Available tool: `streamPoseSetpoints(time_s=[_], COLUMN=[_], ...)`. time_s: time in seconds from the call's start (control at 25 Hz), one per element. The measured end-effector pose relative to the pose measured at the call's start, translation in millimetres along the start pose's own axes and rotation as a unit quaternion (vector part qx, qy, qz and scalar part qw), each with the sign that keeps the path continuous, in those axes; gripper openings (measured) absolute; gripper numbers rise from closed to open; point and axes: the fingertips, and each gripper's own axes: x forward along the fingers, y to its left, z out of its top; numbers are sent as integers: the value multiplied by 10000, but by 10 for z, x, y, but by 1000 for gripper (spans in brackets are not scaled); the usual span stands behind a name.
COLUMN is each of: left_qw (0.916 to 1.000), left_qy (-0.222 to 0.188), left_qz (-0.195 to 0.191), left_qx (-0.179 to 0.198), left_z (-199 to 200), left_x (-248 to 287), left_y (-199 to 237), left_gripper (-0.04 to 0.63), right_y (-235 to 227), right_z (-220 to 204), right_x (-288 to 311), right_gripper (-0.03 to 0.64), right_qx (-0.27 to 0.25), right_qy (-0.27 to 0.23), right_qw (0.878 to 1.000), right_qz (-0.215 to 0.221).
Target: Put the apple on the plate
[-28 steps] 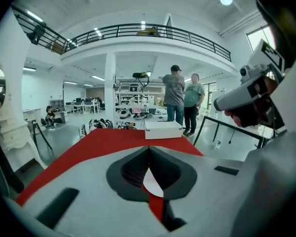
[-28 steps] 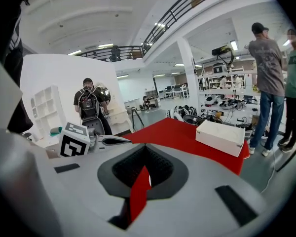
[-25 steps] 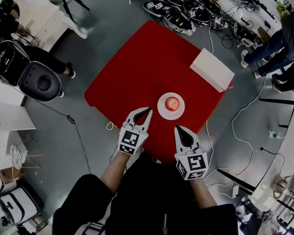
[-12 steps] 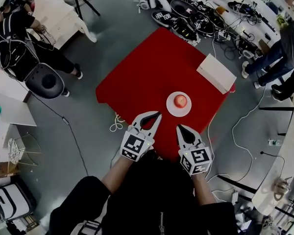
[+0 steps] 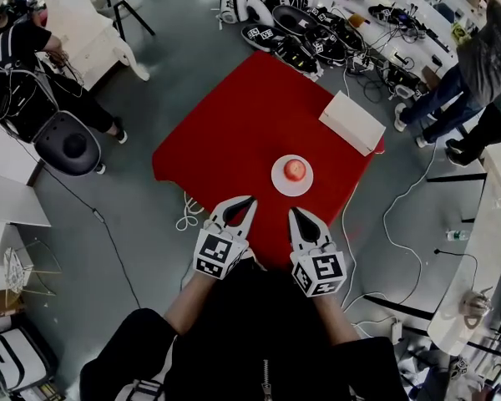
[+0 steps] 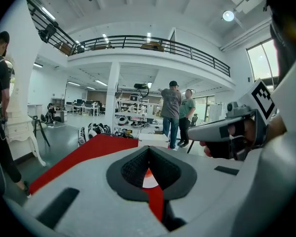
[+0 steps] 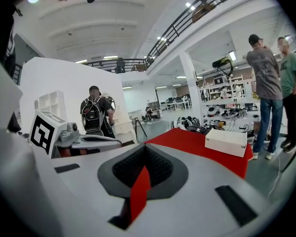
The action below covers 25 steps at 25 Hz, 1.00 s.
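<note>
A red apple (image 5: 295,170) rests on a small white plate (image 5: 291,187) on the red table (image 5: 242,124), towards its near right side. My left gripper (image 5: 250,199) is shut and empty, its tips just short of the plate on the near left. My right gripper (image 5: 292,210) is also shut and empty, at the table's near edge below the plate. In the left gripper view the closed jaws (image 6: 149,148) leave a slit that shows a sliver of the plate (image 6: 151,182). Only red tabletop (image 7: 139,191) shows through the right gripper's (image 7: 145,147) slit.
A white box (image 5: 351,122) lies on the table's right edge, beyond the plate. Gear and cables (image 5: 301,23) crowd the floor past the far edge. Two people (image 5: 476,73) stand at the right, another person (image 5: 25,48) and a chair (image 5: 67,144) at the left.
Both grippers, still shut, have drawn back a little from the plate towards the person's body. The apple has stayed on the plate.
</note>
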Motion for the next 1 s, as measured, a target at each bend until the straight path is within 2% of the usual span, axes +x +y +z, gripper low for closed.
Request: streamPoseSetpoints(time_s=[1.0], left_qw=[9993], left_qy=[210], left_qz=[-292], left_qx=[32], left_z=[-85], left_x=[195], left_y=[-99], left_gripper=[6], right_y=[-106], right_z=[4], right_x=[7], right_gripper=[8], right_qx=[-25], right_qy=[61], right_qw=[9999], right_qz=[-99])
